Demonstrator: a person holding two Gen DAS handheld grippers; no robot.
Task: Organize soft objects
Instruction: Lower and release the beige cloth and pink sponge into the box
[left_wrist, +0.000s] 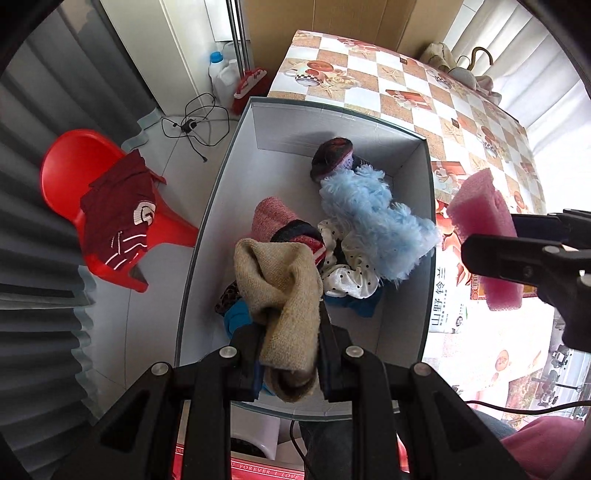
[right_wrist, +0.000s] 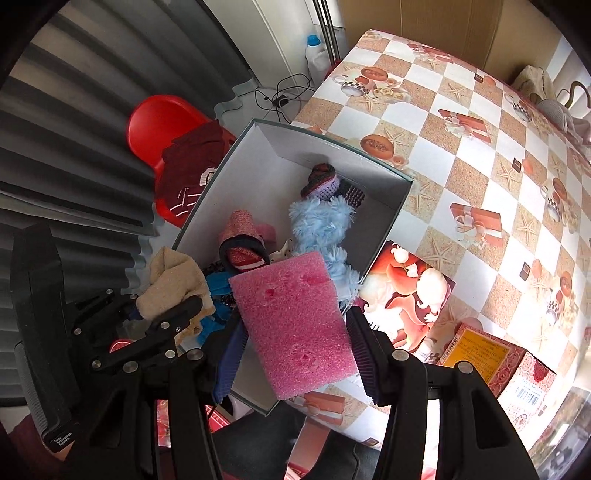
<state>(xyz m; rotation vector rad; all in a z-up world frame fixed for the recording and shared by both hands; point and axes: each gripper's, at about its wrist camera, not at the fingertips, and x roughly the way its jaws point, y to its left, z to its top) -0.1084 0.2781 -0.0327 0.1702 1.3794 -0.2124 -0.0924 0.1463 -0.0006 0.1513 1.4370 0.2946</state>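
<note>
Two views cover this moment.

Left wrist view: the left gripper (left_wrist: 291, 354), jaws narrow, clamps a beige knitted cloth (left_wrist: 280, 291) at lower centre, hanging over the open box (left_wrist: 229, 206). Inside the box lie about six soft items, among them one fluffy blue piece (left_wrist: 373, 225), one pink knit (left_wrist: 271, 218) and one polka-dot cloth (left_wrist: 349, 275). The right gripper (left_wrist: 491, 243) enters at the right edge.

Right wrist view: the right gripper, jaws part-way closed, holds one pink foam block (right_wrist: 295, 325) at centre, above the box's near-right rim (partly over the counter (right_wrist: 480, 147)).

Step in hand: depositing both items. Next move, as judged: bring the foam fully over the box, then open each pair of jaws.
</note>
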